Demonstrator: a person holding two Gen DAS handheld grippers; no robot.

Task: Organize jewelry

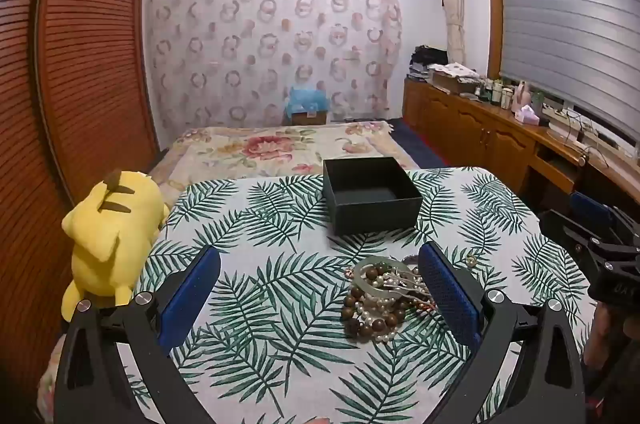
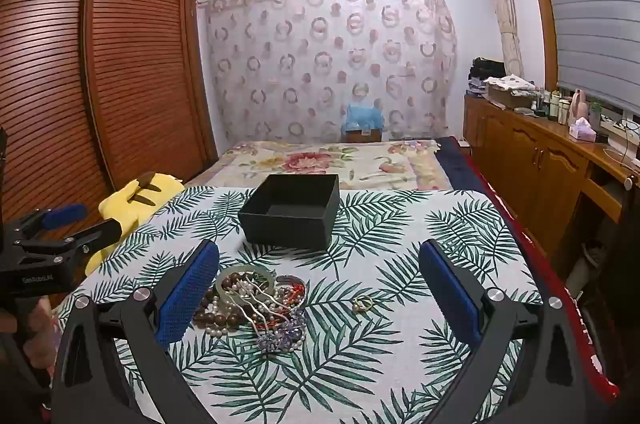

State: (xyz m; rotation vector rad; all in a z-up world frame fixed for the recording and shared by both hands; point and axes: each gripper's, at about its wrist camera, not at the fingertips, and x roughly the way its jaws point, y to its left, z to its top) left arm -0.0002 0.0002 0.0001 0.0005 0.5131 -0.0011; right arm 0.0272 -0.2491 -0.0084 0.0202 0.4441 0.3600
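Blue-padded fingers of both grippers hung spread wide and empty over a heap of jewelry on the leaf-print table.

Seen from the left gripper [image 1: 320,288], the jewelry pile [image 1: 384,298] lay at about 3 o'clock, just beside its right finger, with the empty black box [image 1: 372,200] beyond at 12 o'clock. To pick well, I judged it best to lift one piece at a time, starting with the pale bangle [image 1: 370,274] on top, since the bead strands looked tangled and might drag. Only the right gripper [image 2: 320,288] view showed the purple bead cluster [image 2: 280,338] and the small gold ring [image 2: 363,303] lying apart at 3 o'clock of the pile; the left view showed the yellow plush toy [image 1: 112,236] whole.
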